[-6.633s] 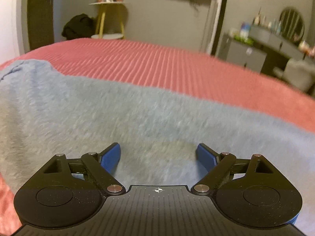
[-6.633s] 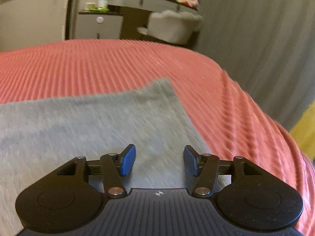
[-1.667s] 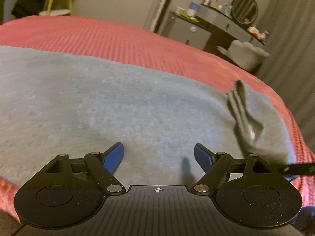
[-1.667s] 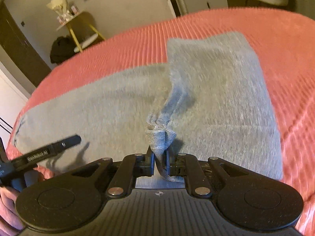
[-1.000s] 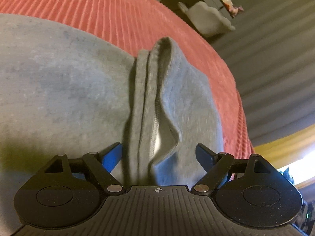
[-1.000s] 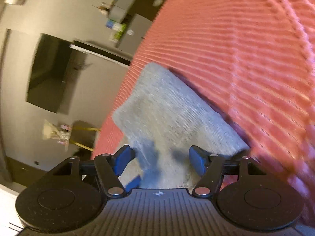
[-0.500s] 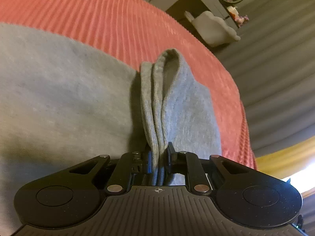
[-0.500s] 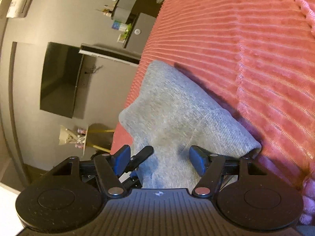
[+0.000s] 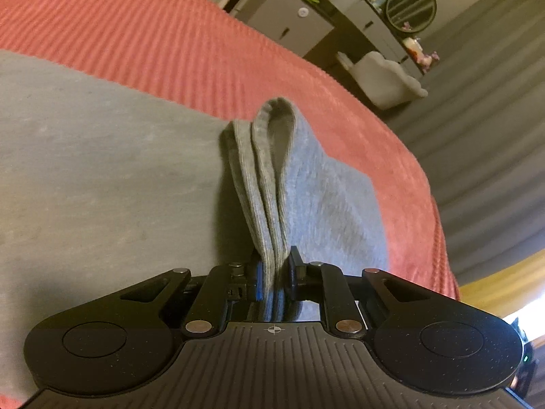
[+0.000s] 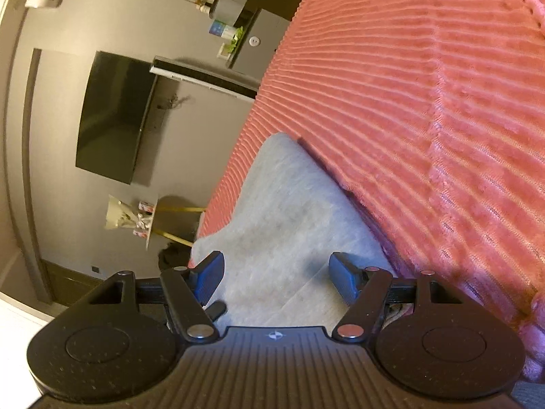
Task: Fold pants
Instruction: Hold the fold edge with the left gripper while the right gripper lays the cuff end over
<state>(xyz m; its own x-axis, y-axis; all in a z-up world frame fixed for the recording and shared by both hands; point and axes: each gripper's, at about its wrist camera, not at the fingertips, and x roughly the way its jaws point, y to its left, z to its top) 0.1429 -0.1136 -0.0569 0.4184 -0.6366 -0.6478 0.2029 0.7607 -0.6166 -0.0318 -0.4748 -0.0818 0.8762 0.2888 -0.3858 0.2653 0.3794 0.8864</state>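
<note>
The left tool (image 9: 274,274) is pinching the ribbed hem of the grey pants (image 9: 102,177), which are lying near the bed's (image 9: 170,34) right edge. The right tool (image 10: 276,279) is opening, gripping nothing. The stacked layers may be slipping apart if pulled unevenly.

Red ribbed bed cover (image 9: 177,44), grey pants (image 9: 85,177) flat on it

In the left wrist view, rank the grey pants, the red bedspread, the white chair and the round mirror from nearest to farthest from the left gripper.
1. Grey pants, pinched in the left gripper.
2. Red bedspread, beyond the pants.
3. White chair, past the bed, upper right.
4. Round mirror, on the dresser behind it.
</note>
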